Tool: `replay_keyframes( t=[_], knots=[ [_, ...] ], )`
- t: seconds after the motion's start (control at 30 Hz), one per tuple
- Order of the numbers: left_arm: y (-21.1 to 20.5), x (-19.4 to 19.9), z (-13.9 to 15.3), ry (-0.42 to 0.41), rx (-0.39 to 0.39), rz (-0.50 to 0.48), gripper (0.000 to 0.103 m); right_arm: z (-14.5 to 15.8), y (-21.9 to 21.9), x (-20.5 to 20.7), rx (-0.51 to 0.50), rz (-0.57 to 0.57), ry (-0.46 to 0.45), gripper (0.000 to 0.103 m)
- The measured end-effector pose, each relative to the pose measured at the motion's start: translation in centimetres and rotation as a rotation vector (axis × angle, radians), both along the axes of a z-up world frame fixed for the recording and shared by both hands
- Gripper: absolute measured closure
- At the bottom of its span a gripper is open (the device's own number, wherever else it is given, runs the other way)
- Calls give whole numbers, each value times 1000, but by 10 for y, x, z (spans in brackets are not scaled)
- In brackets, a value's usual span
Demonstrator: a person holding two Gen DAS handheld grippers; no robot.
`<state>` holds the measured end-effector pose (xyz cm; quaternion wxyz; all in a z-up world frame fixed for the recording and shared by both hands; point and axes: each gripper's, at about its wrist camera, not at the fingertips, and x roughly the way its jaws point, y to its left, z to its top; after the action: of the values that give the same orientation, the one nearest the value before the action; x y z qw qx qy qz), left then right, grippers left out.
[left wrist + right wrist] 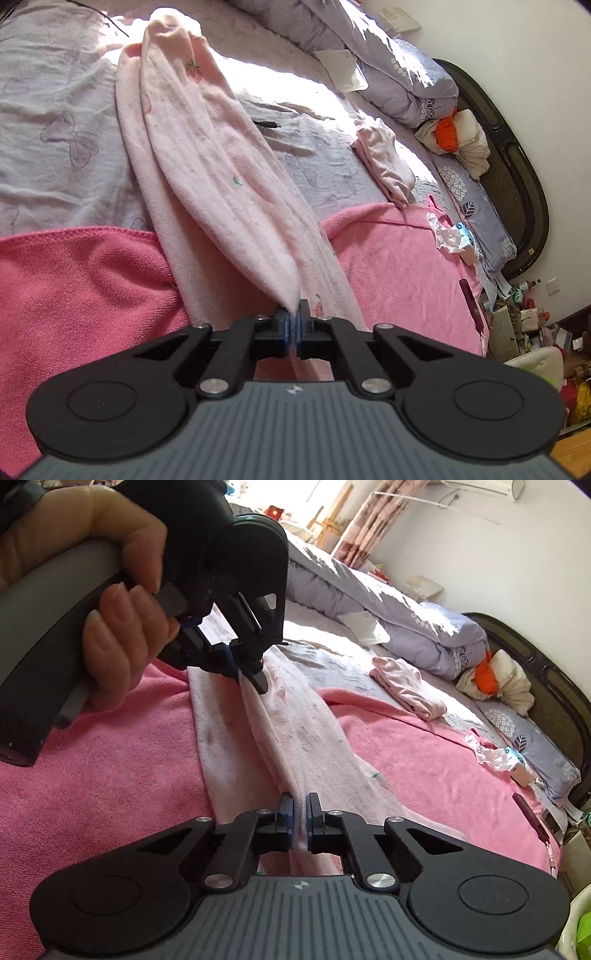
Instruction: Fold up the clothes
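A pale pink garment with small strawberry prints stretches in a long band over a bright pink towel on the bed. My left gripper is shut on one end of it, and the cloth hangs away from the jaws in folds. In the right wrist view the left gripper shows at upper left in a hand, pinching the garment. My right gripper is shut on the near end of the same garment, which runs taut between both grippers.
A second crumpled pale pink garment lies on the bed further back. A rolled lilac quilt lies beyond it, with an orange and cream bundle by the dark headboard. Wrappers lie on the towel.
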<state>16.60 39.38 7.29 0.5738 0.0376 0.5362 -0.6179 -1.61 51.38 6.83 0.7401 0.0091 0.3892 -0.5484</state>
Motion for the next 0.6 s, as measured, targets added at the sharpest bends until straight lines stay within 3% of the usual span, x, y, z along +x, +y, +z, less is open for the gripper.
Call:
replay_keyframes(
  t=[0.13,0.27,0.43,0.47,0.53,0.6],
  knots=[
    [3,8,-12,-65,100,-43,103,-4,11,6,89,60,-7,94],
    [4,18,-30,-48,172,-27,96,-20,14,12,112,101,54,92],
    [-4,34,-25,-45,163,3,90,-4,16,-8,172,96,-54,56],
    [-4,40,-23,-48,166,22,89,0,18,-14,190,94,-81,55],
    [-4,53,-19,-57,174,68,61,11,27,-31,213,88,-125,55],
    [-2,65,-13,-91,178,117,56,25,34,-52,202,39,-172,55]
  ],
)
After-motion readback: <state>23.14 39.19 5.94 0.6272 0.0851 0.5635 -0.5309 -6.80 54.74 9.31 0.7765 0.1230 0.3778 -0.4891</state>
